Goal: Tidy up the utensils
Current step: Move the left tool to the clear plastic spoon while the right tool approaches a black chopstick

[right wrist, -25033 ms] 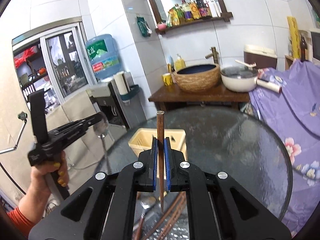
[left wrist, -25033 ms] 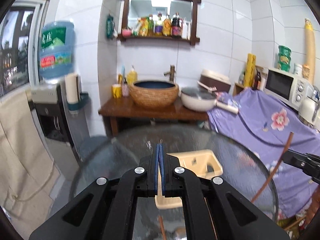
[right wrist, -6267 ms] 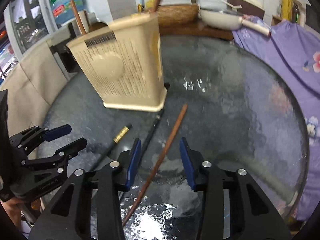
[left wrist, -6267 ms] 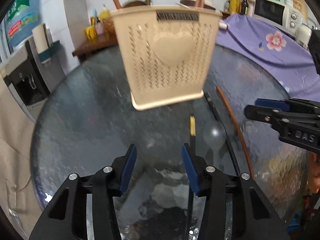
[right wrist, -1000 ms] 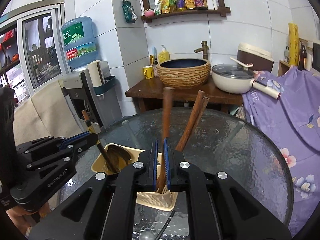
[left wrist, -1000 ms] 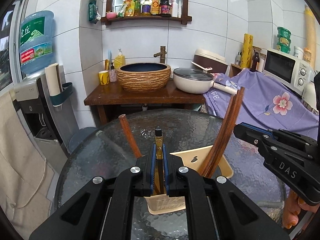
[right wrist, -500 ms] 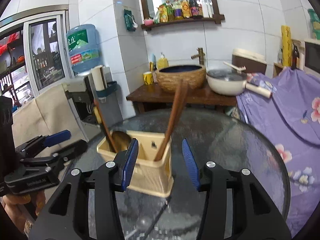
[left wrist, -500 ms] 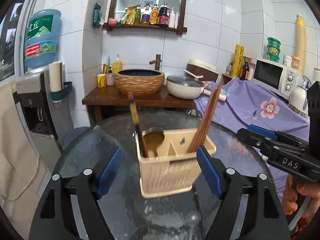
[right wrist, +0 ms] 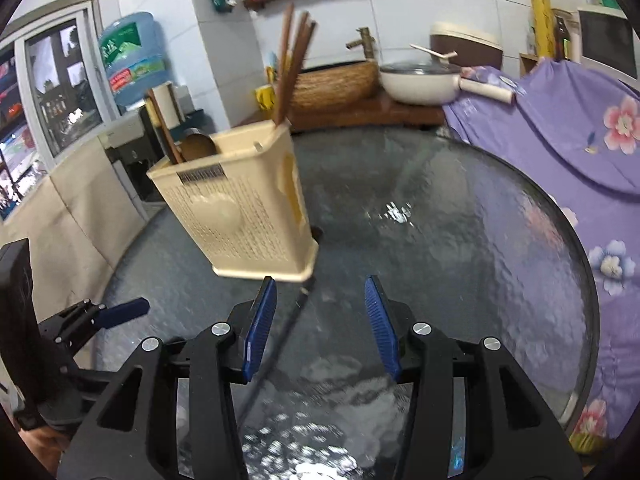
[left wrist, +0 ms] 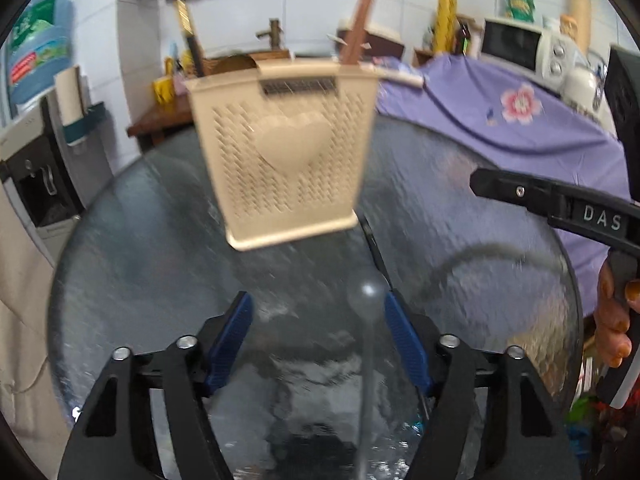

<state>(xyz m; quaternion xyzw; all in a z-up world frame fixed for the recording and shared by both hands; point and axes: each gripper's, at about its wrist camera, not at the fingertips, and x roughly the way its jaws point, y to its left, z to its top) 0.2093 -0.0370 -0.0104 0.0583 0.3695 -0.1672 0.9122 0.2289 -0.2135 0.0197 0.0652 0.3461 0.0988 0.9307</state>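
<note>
A beige perforated utensil holder (left wrist: pixel 284 160) stands on the round glass table (left wrist: pixel 140 240); it also shows in the right wrist view (right wrist: pixel 240 216). Brown chopsticks (right wrist: pixel 294 68) lean out of one compartment, and a wooden spoon (right wrist: pixel 198 146) and a gold-banded dark utensil (left wrist: pixel 188 32) out of the other. A metal spoon (left wrist: pixel 366 308) and a black chopstick (left wrist: pixel 374 246) lie on the glass in front of the holder. My left gripper (left wrist: pixel 316 304) is open low over the spoon, empty. My right gripper (right wrist: pixel 320 288) is open and empty; the black chopstick (right wrist: pixel 280 344) lies between its fingers.
The right gripper's body (left wrist: pixel 560 208) reaches in from the right in the left wrist view. Behind the table are a wooden washstand with a woven basin (right wrist: pixel 336 80), a pan (right wrist: pixel 416 80), a purple flowered cloth (right wrist: pixel 560 128) and a water dispenser (left wrist: pixel 36 120).
Both grippers have come down from above the holder to low over the glass in front of it, still open. The holder now looms closer and higher in both views.
</note>
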